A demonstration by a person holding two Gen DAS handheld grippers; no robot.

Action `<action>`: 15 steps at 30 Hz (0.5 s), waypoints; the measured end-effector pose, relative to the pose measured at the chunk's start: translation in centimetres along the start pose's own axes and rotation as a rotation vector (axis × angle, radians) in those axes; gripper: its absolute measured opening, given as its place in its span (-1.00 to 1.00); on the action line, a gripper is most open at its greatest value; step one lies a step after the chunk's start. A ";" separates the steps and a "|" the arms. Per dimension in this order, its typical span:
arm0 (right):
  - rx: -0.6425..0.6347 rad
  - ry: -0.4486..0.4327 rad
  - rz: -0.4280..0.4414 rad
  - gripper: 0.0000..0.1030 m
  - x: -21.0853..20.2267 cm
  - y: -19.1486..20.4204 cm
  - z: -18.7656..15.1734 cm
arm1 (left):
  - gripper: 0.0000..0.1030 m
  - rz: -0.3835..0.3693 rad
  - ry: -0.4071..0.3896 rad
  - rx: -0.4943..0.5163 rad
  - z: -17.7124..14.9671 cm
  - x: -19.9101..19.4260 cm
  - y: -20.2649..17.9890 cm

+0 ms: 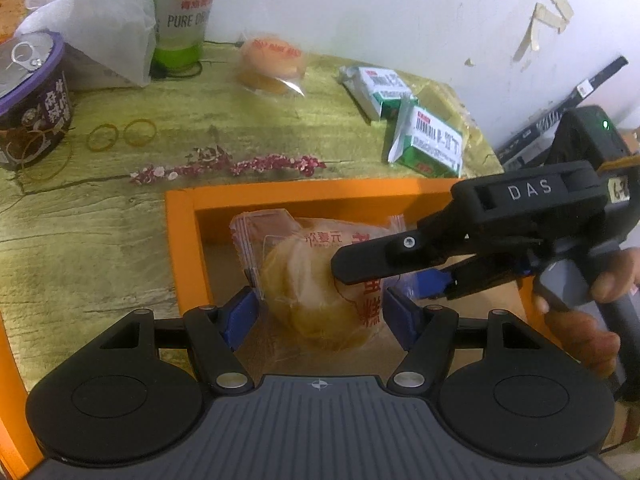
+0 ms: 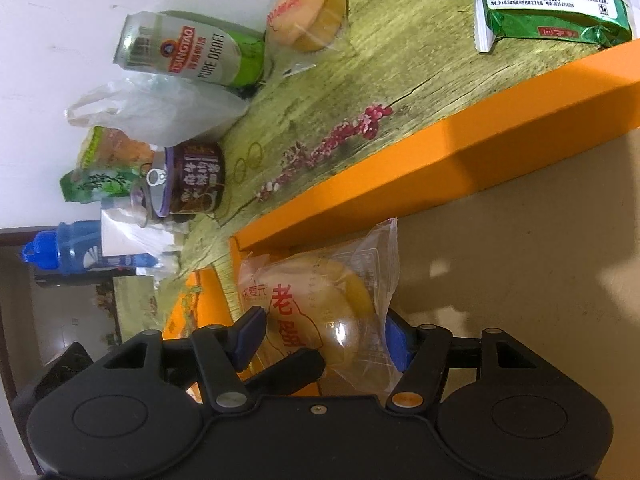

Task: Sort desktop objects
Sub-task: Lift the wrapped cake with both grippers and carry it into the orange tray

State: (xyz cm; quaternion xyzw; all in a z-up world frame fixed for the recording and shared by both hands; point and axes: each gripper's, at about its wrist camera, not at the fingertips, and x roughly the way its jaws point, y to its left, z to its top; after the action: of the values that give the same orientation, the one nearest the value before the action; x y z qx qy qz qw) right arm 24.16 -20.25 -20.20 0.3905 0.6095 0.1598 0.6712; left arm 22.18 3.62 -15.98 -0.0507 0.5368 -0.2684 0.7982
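Observation:
A wrapped yellow cake (image 1: pixel 308 280) lies inside the orange box (image 1: pixel 184 248). My left gripper (image 1: pixel 320 312) straddles it with blue pads on both sides of the wrapper. My right gripper (image 1: pixel 360 272) comes in from the right and is over the same cake; in the right wrist view the cake (image 2: pixel 320 312) sits between its pads (image 2: pixel 252 336), and the gripper (image 2: pixel 324 340) closes on the wrapper. A second wrapped cake (image 1: pixel 272 60), two green packets (image 1: pixel 428 140), a beer can (image 1: pixel 184 12) and a purple tin (image 1: pixel 32 100) stand on the table.
Rubber bands (image 1: pixel 120 136) lie near the tin. A white plastic bag (image 1: pixel 104 12) sits at the back left. A blue bottle (image 2: pixel 76 252) and a green snack bag (image 2: pixel 96 184) lie beyond the tin. The box's orange wall (image 2: pixel 440 168) runs along the table.

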 end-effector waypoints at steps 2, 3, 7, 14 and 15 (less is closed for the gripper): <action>-0.008 0.004 -0.015 0.18 0.2 0.1 0.2 | 0.34 0.013 0.017 0.024 0.0 0.4 -0.2; -0.014 0.006 -0.024 0.18 0.3 0.1 0.4 | 0.34 0.020 0.025 0.038 -0.1 0.6 -0.3; -0.026 0.012 -0.045 0.18 0.7 0.2 0.9 | 0.34 0.051 0.049 0.102 -0.3 1.3 -0.9; -0.005 0.016 -0.056 0.18 1.0 -0.2 1.2 | 0.35 0.077 0.059 0.175 -0.5 1.9 -1.4; 0.000 0.015 -0.056 0.18 1.0 -0.3 1.2 | 0.35 0.078 0.058 0.180 -0.5 1.9 -1.5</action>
State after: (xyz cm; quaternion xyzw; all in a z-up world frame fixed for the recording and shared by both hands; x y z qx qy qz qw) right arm 25.45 -20.14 -21.17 0.3722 0.6251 0.1437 0.6709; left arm 21.71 1.57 -17.26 0.0501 0.5350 -0.2855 0.7936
